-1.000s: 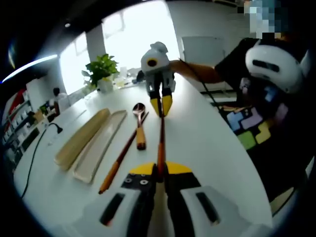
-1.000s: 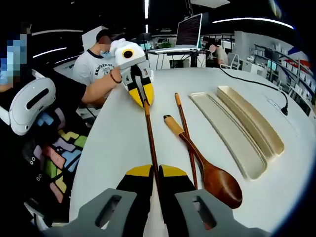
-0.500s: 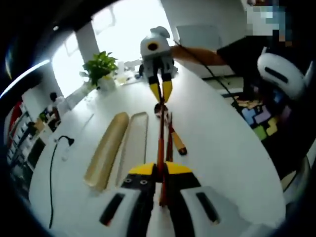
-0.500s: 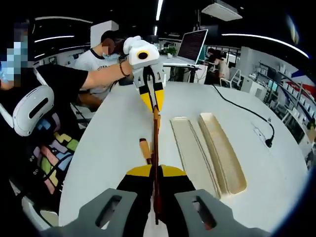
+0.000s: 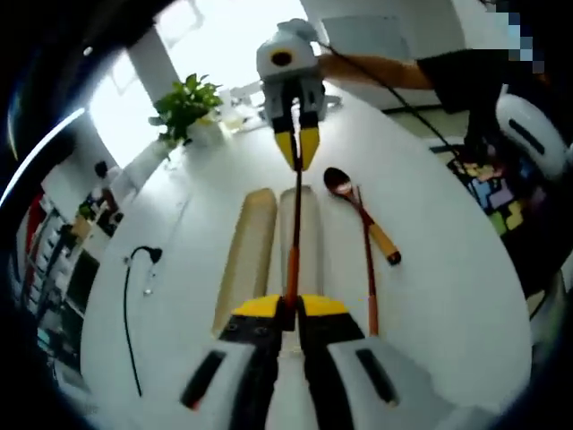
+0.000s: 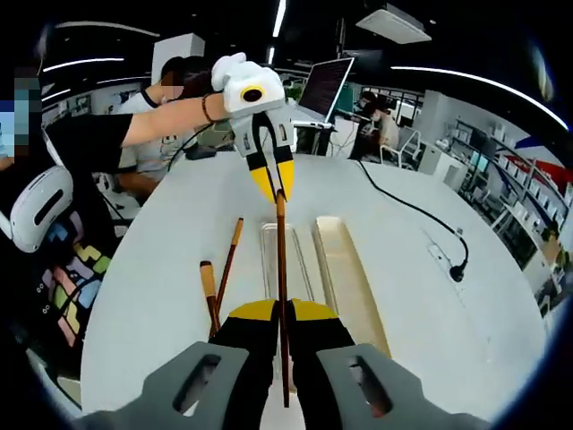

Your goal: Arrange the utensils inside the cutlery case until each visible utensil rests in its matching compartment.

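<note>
Chopstick [image 5: 294,224] is the piece in play: in the left gripper view it is running from 6 o'clock up toward 12, pinched at its near end by the left gripper [image 5: 291,309], whose jaws are closing tight on it, and at its far end by the right gripper [image 5: 296,148]. It is hanging over the shallow tray [image 5: 309,215] of the cutlery case, with the lid [image 5: 246,255] lying just beside at 9 o'clock. At 3 o'clock the wooden spoon [image 5: 358,210] and the second chopstick [image 5: 369,282] are lying on the white table [image 5: 179,233].

In the right gripper view the right gripper [image 6: 283,313] is clamping the same stick [image 6: 281,269] while the left gripper [image 6: 271,179] is holding the other tip at 12 o'clock. The tray [image 6: 269,255] is sitting underneath, the spoon handle [image 6: 209,291] and loose chopstick [image 6: 228,264] at 9 o'clock.

Judging by looks, the stick is light, stiff, thin and smooth, likely to roll or swivel; gripping both ends is keeping it level.
</note>
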Demonstrator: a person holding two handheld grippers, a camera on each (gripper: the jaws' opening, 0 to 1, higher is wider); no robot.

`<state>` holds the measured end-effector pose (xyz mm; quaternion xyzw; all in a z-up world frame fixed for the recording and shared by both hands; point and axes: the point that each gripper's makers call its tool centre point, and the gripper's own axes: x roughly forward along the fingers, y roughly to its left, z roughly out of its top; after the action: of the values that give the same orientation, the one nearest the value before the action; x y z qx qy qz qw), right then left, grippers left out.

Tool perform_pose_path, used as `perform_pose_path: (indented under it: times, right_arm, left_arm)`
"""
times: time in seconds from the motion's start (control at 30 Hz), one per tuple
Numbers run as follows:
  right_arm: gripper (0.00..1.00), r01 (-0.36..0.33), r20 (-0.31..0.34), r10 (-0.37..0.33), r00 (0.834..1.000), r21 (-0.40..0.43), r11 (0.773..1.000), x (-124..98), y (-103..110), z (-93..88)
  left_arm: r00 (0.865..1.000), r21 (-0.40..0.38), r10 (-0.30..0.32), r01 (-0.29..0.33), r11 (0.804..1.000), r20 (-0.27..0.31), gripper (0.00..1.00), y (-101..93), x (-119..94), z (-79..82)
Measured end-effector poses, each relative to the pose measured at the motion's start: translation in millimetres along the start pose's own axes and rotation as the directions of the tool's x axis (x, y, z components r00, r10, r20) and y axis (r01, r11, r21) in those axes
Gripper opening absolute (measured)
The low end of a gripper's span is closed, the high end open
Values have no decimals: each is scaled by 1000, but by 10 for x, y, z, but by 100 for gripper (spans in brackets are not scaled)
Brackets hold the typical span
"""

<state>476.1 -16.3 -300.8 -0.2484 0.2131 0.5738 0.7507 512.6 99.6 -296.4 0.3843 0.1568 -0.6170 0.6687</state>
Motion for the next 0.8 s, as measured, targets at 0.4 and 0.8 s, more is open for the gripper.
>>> perform_pose_path:
  times: [0.4,0.8]
  right_arm:
    - [2,60,7,-60,998,56,997,66,-543,-63]
    - [3,35,-88,-27,996,85,996,352,-779,-207]
  left_arm:
    - [999,-37,40,-41,998,-34,7,471,209,-123]
    - [985,-67,48,-60,996,-164,7,572,443,-474]
